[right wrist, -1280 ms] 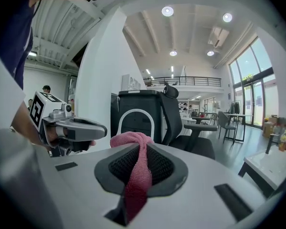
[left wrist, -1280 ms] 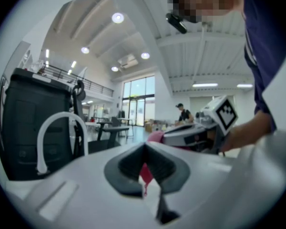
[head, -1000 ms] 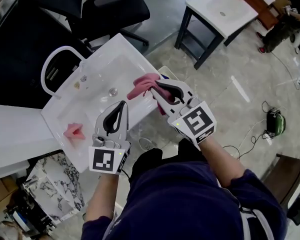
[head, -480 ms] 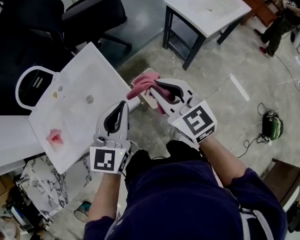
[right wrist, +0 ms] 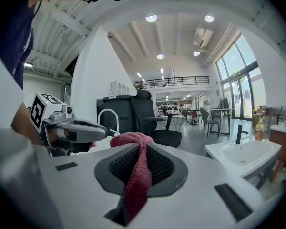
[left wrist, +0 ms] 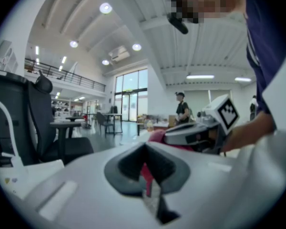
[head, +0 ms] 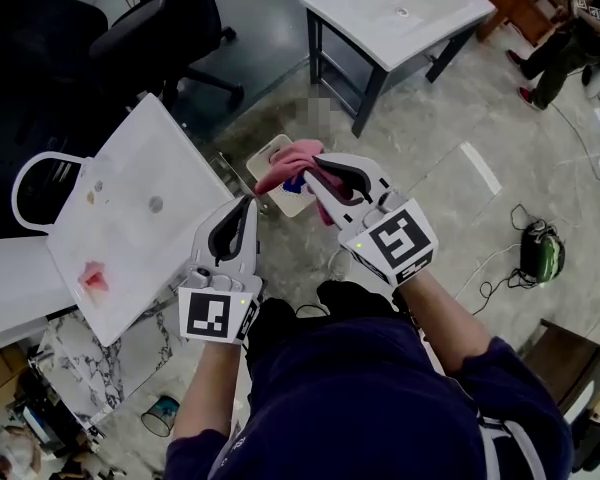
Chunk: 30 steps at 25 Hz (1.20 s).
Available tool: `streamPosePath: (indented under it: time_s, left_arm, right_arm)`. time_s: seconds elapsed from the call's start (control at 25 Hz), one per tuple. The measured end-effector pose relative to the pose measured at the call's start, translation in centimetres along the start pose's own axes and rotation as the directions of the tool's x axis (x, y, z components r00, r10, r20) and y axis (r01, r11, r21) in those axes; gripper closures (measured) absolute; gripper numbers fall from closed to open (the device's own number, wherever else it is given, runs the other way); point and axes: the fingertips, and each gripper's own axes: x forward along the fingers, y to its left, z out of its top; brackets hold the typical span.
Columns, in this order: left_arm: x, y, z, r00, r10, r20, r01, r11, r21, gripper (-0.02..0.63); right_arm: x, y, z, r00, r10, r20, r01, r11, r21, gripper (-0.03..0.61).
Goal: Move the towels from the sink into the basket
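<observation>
The sink (head: 170,158) stands off to the outer side of the left claw (head: 248,208), with one pink towel (head: 92,276) lying in it. The basket (head: 267,156) sits just below the tips of the right claw (head: 318,171), which pinches another pink towel (head: 288,160). The left claw is pressed together and empty. It would be best to lower the right claw over the basket's middle before spreading it, so the hanging cloth clears the rim.

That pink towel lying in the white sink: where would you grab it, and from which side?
Pinch the raised folds in the middle of the pink towel, coming down from above: it lies bunched in the flat-floored sink, so its edges likely give less to bite.
</observation>
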Motion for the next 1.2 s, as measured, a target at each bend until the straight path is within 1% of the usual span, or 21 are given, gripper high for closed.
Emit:
streamPosePath:
  time_s: [0.32, 0.68, 0.92, 1.2]
  left_arm:
    - [2.0, -1.9, 0.4, 1.000, -0.012, -0.006, 0.012, 1.000, -0.006, 0.611]
    - [2.9, -2.3, -0.9, 0.999, -0.025, -0.022, 0.024, 0.999, -0.034, 0.611]
    - [3.9, -1.3, -1.6, 0.999, -0.032, -0.027, 0.030, 0.998, -0.061, 0.611]
    - [5.1, 2.6, -2.1, 0.998, -0.054, -0.024, 0.052, 0.995, -0.080, 0.611]
  right_arm:
    - [-1.9, -2.5, -0.5, 1.000, -0.020, -0.004, 0.020, 1.000, 0.007, 0.532]
    - [-2.2, -3.6, -2.0, 0.999, -0.031, -0.044, 0.031, 0.999, 0.014, 0.532]
    - [-1.1, -4.4, -2.5, 0.997, -0.031, -0.073, 0.032, 0.999, 0.017, 0.532]
    - [2.5, -5.0, -2.6, 0.994, -0.050, -0.102, 0.051, 0.999, 0.012, 0.532]
